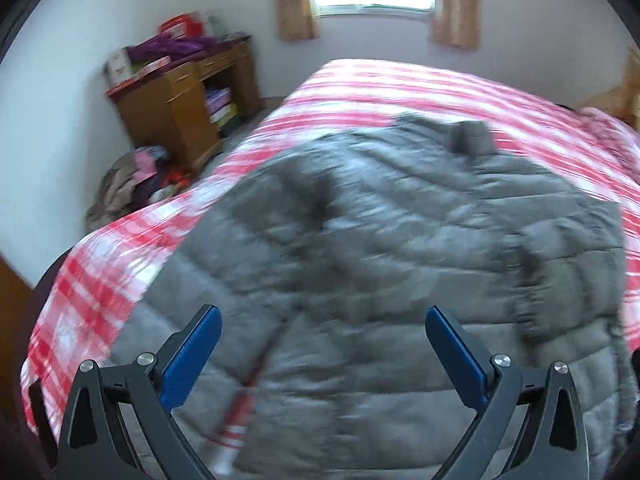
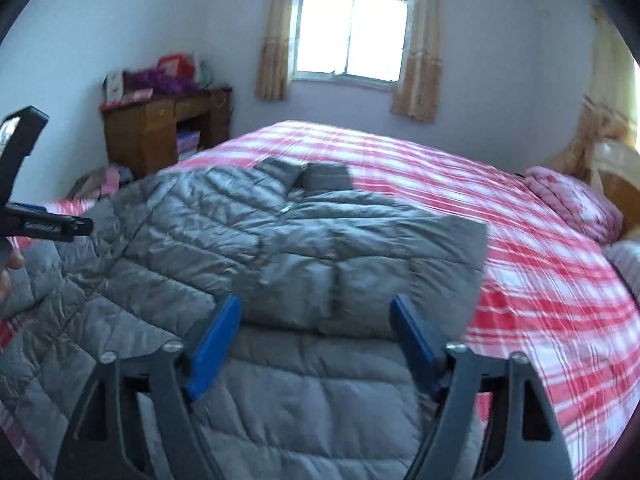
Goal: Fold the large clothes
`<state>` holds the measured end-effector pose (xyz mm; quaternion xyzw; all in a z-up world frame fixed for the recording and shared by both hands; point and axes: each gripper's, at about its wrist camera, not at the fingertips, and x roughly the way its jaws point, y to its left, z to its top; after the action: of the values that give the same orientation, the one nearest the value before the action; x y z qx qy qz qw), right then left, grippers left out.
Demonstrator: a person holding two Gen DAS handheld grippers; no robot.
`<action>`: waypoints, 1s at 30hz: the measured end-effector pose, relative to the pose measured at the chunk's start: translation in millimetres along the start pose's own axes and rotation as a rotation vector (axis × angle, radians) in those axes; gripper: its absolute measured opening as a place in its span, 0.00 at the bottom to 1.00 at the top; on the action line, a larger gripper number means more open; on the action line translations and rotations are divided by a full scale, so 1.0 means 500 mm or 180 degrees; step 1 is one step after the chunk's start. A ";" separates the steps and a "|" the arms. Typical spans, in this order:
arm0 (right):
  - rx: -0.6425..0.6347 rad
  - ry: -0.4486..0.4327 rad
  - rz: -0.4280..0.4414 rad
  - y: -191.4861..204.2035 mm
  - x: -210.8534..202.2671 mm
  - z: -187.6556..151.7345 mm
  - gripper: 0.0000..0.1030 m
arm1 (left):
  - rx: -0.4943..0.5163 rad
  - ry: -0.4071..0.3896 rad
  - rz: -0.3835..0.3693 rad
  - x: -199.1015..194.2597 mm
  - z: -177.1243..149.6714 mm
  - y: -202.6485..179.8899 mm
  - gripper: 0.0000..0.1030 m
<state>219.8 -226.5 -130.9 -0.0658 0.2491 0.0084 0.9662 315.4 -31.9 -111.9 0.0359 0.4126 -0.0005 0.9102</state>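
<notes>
a grey quilted puffer jacket [image 2: 280, 248] lies spread on the red-and-white plaid bedspread [image 2: 540, 280], toward the bed's near left corner, collar pointing at the far edge. one sleeve seems already folded across the chest; the other side and the hem look unfolded, so most of the folding is probably left. the left gripper [image 1: 324, 344] hangs over the jacket's lower part, jaws wide, holding nothing. the right gripper [image 2: 316, 332] is also spread wide and empty above the hem.
</notes>
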 end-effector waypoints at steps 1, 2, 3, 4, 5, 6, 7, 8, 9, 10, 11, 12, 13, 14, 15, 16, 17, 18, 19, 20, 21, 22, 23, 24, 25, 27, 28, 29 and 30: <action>0.0050 -0.0021 -0.0050 -0.015 -0.004 -0.003 0.86 | 0.0060 0.0013 -0.0082 -0.003 0.006 -0.027 0.99; 0.0104 -0.0027 -0.0121 -0.035 -0.010 -0.014 0.88 | 0.0141 0.0043 -0.0201 -0.004 0.012 -0.065 0.99; 0.0136 -0.0010 -0.0169 -0.049 -0.013 -0.023 0.88 | 0.0183 0.0061 -0.0270 -0.002 0.014 -0.090 0.99; 0.0184 0.0046 -0.0229 -0.068 -0.011 -0.036 0.88 | 0.0220 0.0078 -0.0339 0.001 0.018 -0.117 0.99; 0.0242 0.0114 -0.0284 -0.086 -0.007 -0.048 0.88 | 0.0278 0.0087 -0.0423 0.009 0.023 -0.154 0.99; 0.0304 0.0164 -0.0320 -0.102 -0.003 -0.058 0.88 | 0.0327 0.0097 -0.0459 0.017 0.025 -0.180 0.99; 0.0356 0.0200 -0.0341 -0.113 0.003 -0.065 0.88 | 0.0373 0.0117 -0.0485 0.029 0.027 -0.208 0.99; 0.0409 0.0240 -0.0350 -0.124 0.009 -0.074 0.88 | 0.0405 0.0150 -0.0514 0.048 0.029 -0.240 0.99; 0.0437 0.0263 -0.0353 -0.136 0.008 -0.081 0.88 | 0.0429 0.0173 -0.0538 0.063 0.030 -0.262 0.99; 0.0449 0.0284 -0.0369 -0.145 0.011 -0.090 0.88 | 0.0458 0.0218 -0.0558 0.080 0.031 -0.284 0.99; 0.0448 0.0307 -0.0391 -0.152 0.015 -0.098 0.88 | 0.0469 0.0281 -0.0587 0.100 0.031 -0.306 0.99; 0.0457 0.0350 -0.0417 -0.157 0.024 -0.108 0.88 | 0.0488 0.0315 -0.0610 0.118 0.032 -0.328 0.97; 0.0477 0.0375 -0.0421 -0.166 0.025 -0.116 0.88 | 0.0513 0.0333 -0.0624 0.130 0.031 -0.345 0.88; 0.0504 0.0402 -0.0418 -0.175 0.028 -0.124 0.88 | 0.0553 0.0399 -0.0664 0.149 0.031 -0.367 0.75; 0.0537 0.0445 -0.0421 -0.180 0.037 -0.134 0.88 | 0.0569 0.0455 -0.0694 0.163 0.029 -0.377 0.67; 0.0558 0.0473 -0.0429 -0.189 0.038 -0.142 0.88 | 0.0545 0.0522 -0.0762 0.171 0.026 -0.383 0.45; 0.0584 0.0498 -0.0431 -0.198 0.037 -0.150 0.88 | 0.0490 0.0583 -0.0871 0.180 0.026 -0.388 0.32; 0.0633 0.0529 -0.0416 -0.203 0.041 -0.156 0.88 | 0.0482 0.0562 -0.0860 0.177 0.027 -0.383 0.31; 0.0673 0.0533 -0.0400 -0.213 0.031 -0.163 0.88 | 0.0498 0.0497 -0.0835 0.170 0.028 -0.381 0.24; 0.0717 0.0537 -0.0383 -0.218 0.029 -0.165 0.88 | 0.0527 0.0431 -0.0843 0.158 0.031 -0.377 0.21; 0.0752 0.0547 -0.0371 -0.220 0.028 -0.168 0.90 | 0.0548 0.0369 -0.0832 0.143 0.034 -0.369 0.20; 0.0789 0.0571 -0.0361 -0.223 0.030 -0.171 0.91 | 0.0545 0.0313 -0.0819 0.128 0.037 -0.357 0.19; 0.0818 0.0598 -0.0357 -0.225 0.034 -0.174 0.91 | 0.0538 0.0238 -0.0816 0.112 0.041 -0.342 0.18; 0.0839 0.0628 -0.0342 -0.226 0.037 -0.177 0.91 | 0.0540 0.0155 -0.0795 0.094 0.046 -0.323 0.18; 0.0849 0.0643 -0.0334 -0.229 0.040 -0.180 0.91 | 0.0561 0.0052 -0.0734 0.073 0.049 -0.304 0.18; 0.0832 0.0653 -0.0348 -0.226 0.041 -0.182 0.92 | 0.0579 -0.0099 -0.0645 0.045 0.053 -0.270 0.18; 0.0810 0.0654 -0.0362 -0.223 0.041 -0.183 0.92 | 0.0581 -0.0160 -0.0585 0.035 0.053 -0.250 0.18; 0.0792 0.0660 -0.0375 -0.219 0.041 -0.183 0.92 | 0.0585 -0.0202 -0.0518 0.027 0.053 -0.234 0.18; 0.0782 0.0669 -0.0386 -0.216 0.042 -0.184 0.93 | 0.0595 -0.0231 -0.0445 0.024 0.052 -0.217 0.18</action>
<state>199.3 -346.1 -207.3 0.0373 0.3435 -0.0874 0.9343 339.4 -141.7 -110.7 0.0917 0.3790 -0.1037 0.9150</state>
